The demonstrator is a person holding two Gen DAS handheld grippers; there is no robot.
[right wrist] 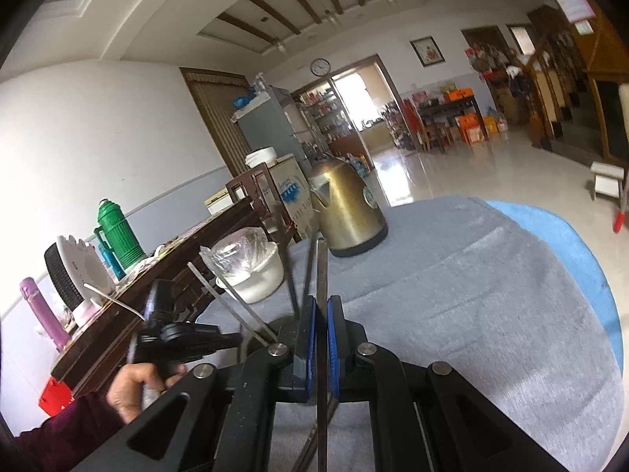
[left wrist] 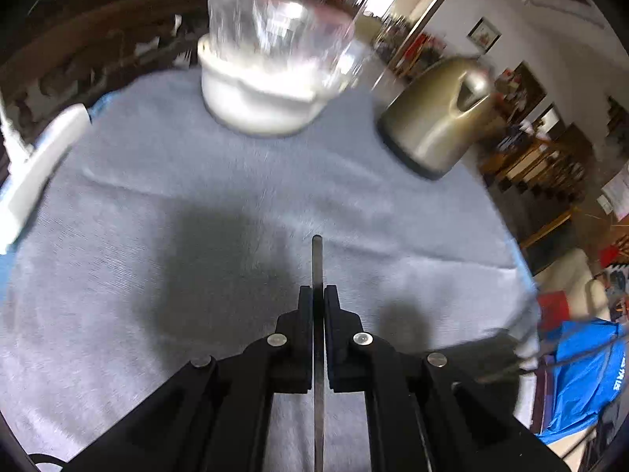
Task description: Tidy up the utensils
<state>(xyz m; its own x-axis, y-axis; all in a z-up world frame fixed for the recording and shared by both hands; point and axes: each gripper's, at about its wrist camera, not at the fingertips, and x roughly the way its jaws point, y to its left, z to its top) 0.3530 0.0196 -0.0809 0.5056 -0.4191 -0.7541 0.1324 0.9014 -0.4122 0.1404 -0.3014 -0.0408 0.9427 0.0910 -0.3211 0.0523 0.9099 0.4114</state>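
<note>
Over the grey cloth (left wrist: 196, 196) on the desk, I've got both tools clamped on thin flat metal utensil handles. My left tool (left wrist: 318, 295) is closed on one utensil handle (left wrist: 317, 259) that pokes out just past the tips, held above the cloth, with the white bowl (left wrist: 255, 98) and its crinkly plastic liner (left wrist: 275, 31) ahead. My right tool (right wrist: 321, 303) is shut on a second handle (right wrist: 321, 267), and a few more metal strips (right wrist: 232, 299) fan out beside it. I can't tell whether those are pinched too or just leaning there.

What worries me: these handles are slim and slick, gripped edge-on, so any quick swing could let one pivot or slide out. The loose-looking strips on the right could drop first. The gold kettle (right wrist: 346, 204) sits close to the bowl, so a wide approach could knock it. That plastic liner could also snag a tip and drag the bowl. The left view is blurred, so I'd slow down.
</note>
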